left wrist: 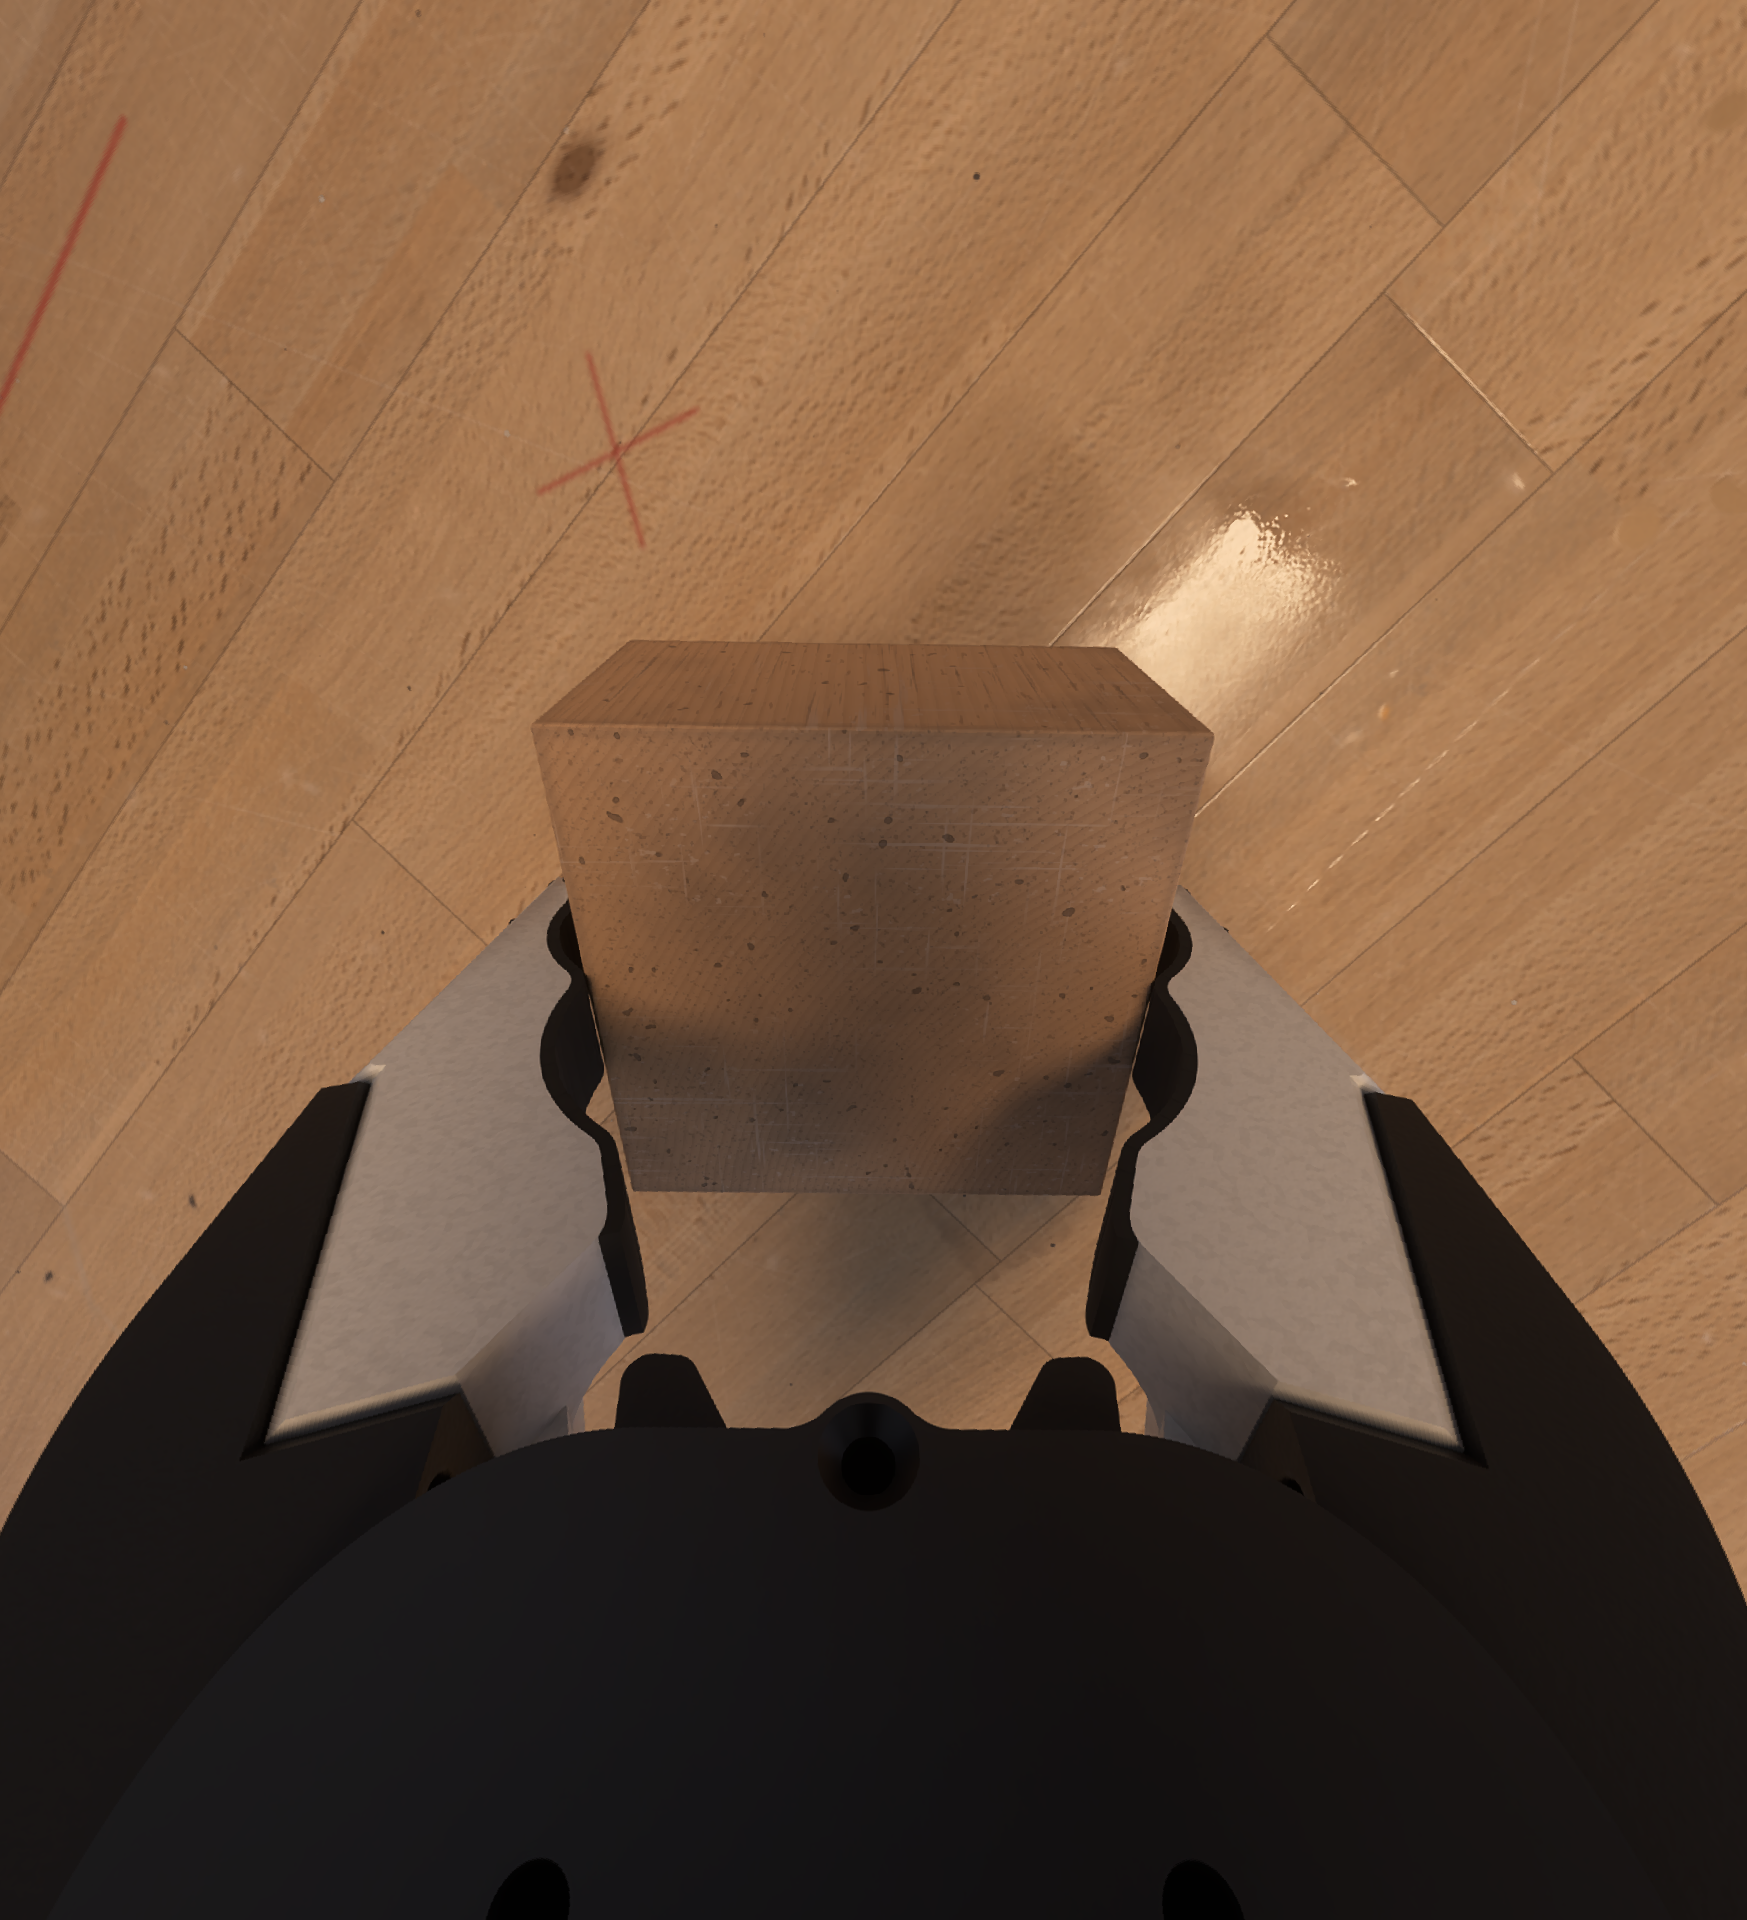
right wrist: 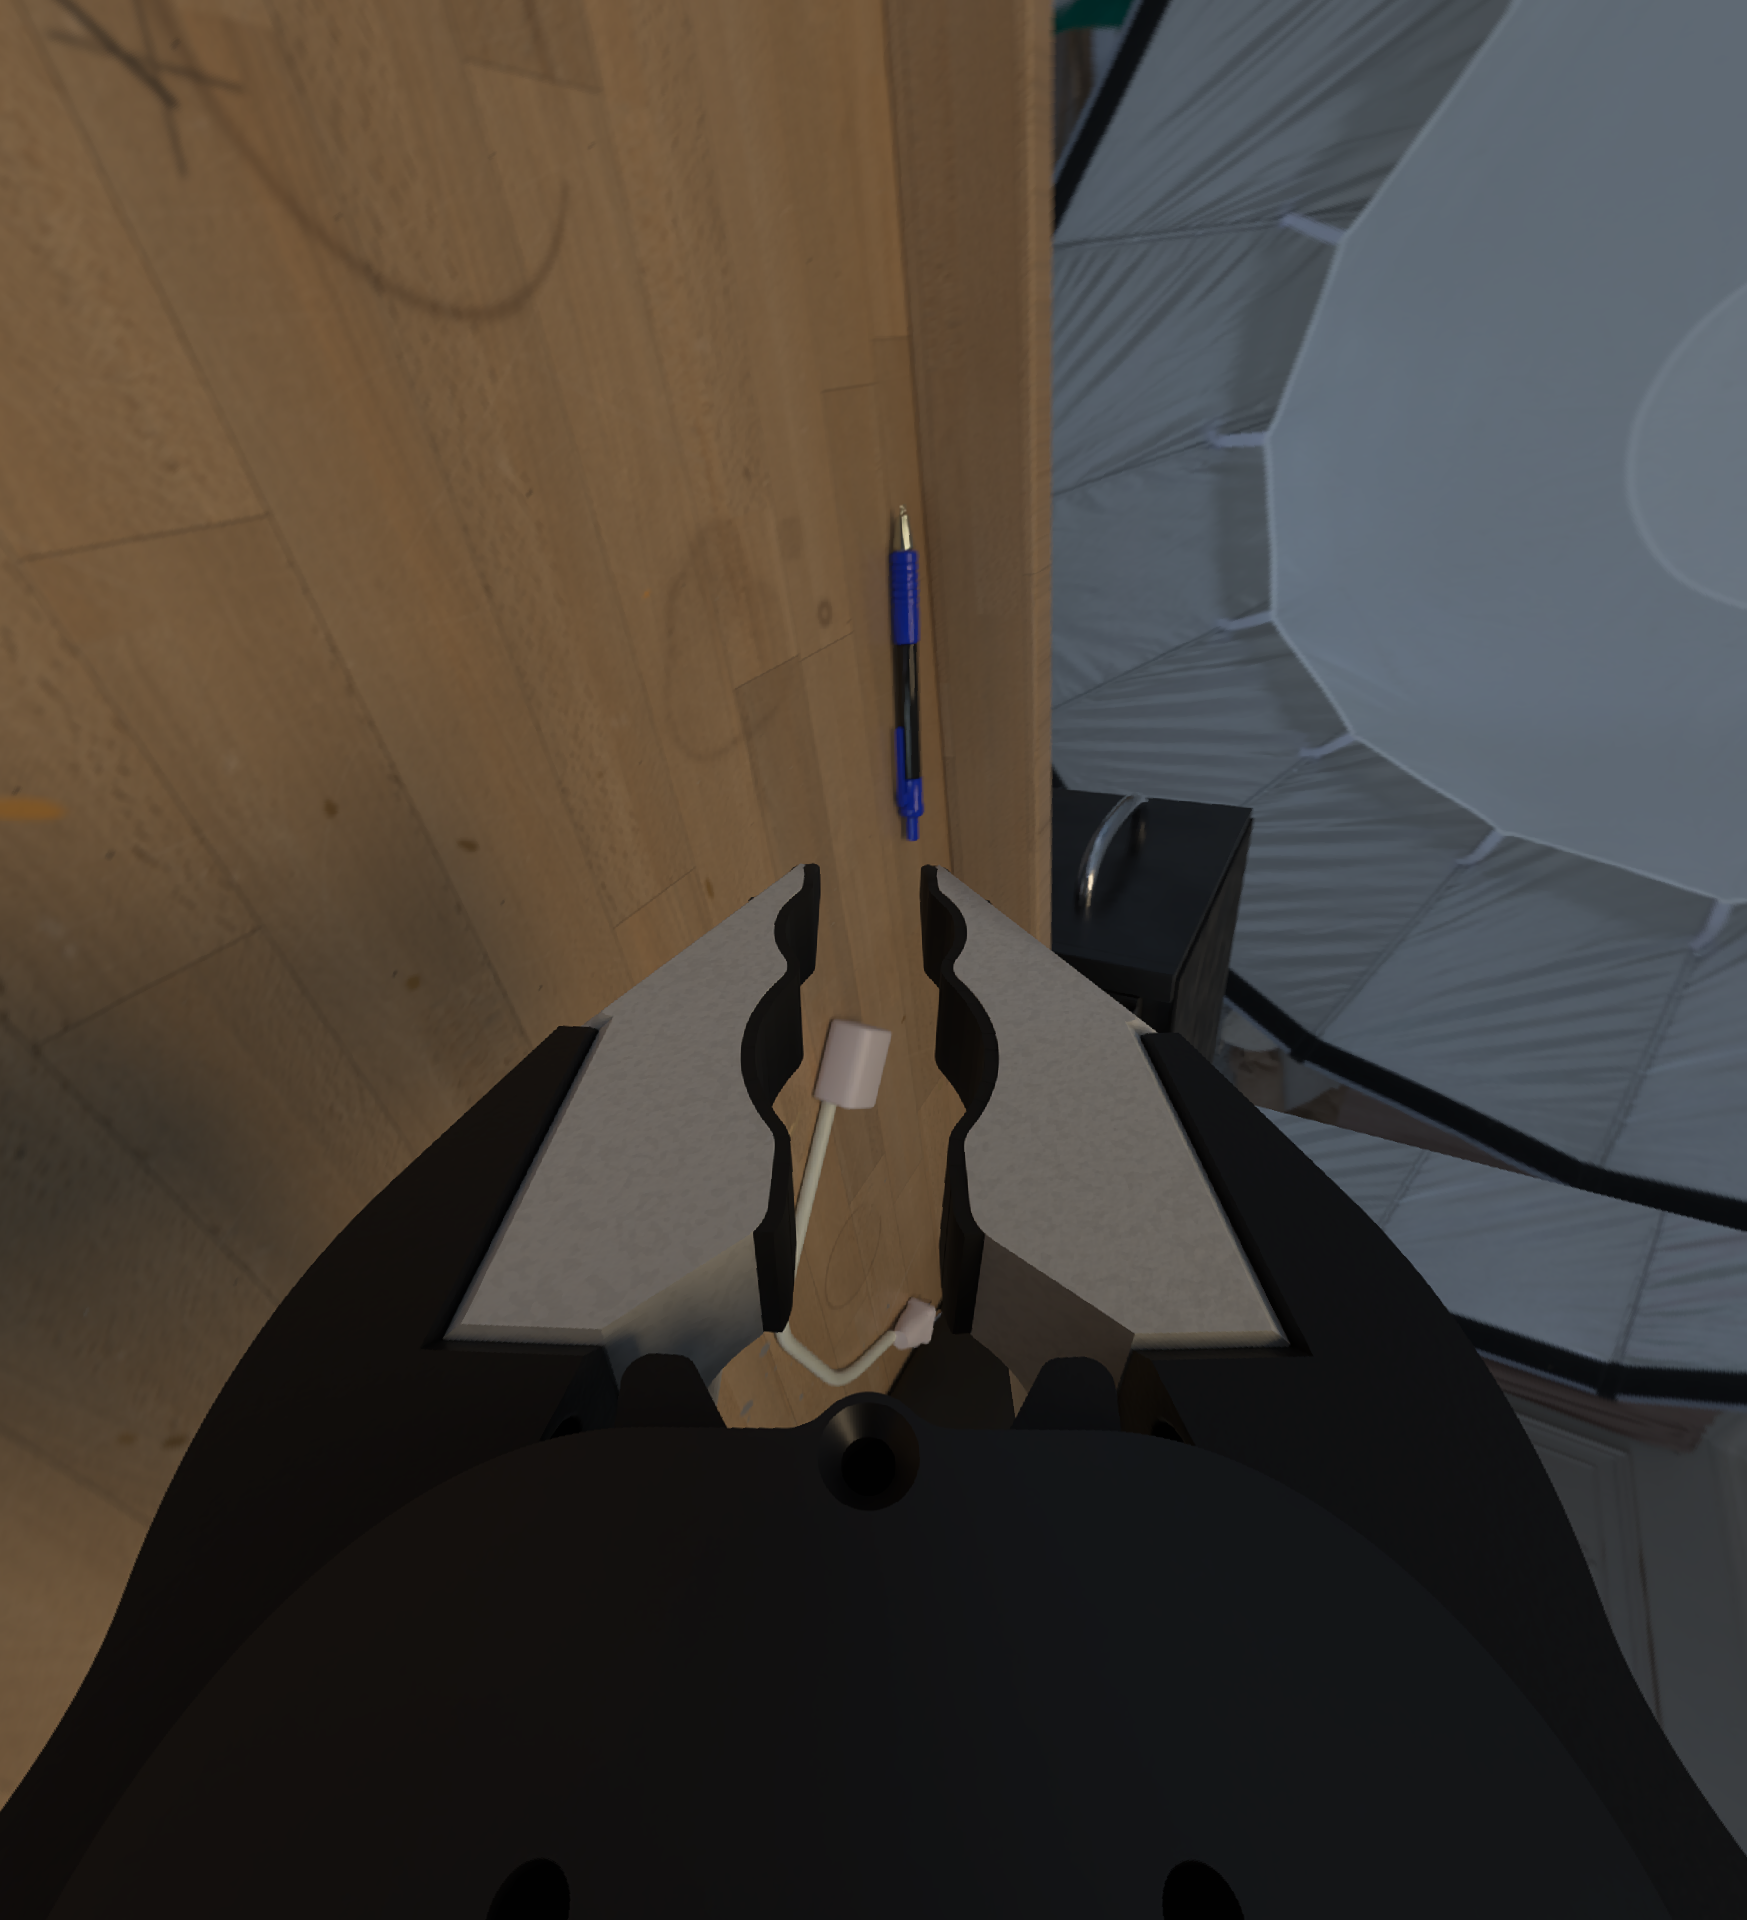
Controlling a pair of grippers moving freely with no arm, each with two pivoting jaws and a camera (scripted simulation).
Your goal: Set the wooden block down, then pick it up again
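Note:
A speckled wooden block (left wrist: 864, 935) sits between the fingers of my left gripper (left wrist: 869, 909). Both black pads press on its sides. The block seems to hang a little above the wooden tabletop (left wrist: 1368, 312), and its shadow falls on the boards beneath. My right gripper (right wrist: 871, 883) is empty, with only a narrow gap between its tips. It hovers over the table near the table's right edge (right wrist: 1040, 520). The block does not show in the right wrist view.
A red cross (left wrist: 617, 449) and a red line (left wrist: 17, 364) are drawn on the table beyond the block. A blue pen (right wrist: 905, 675) and a short white cable (right wrist: 853, 1065) lie near the edge. Off the table stand a black box (right wrist: 1149, 894) and a grey fabric canopy (right wrist: 1471, 520).

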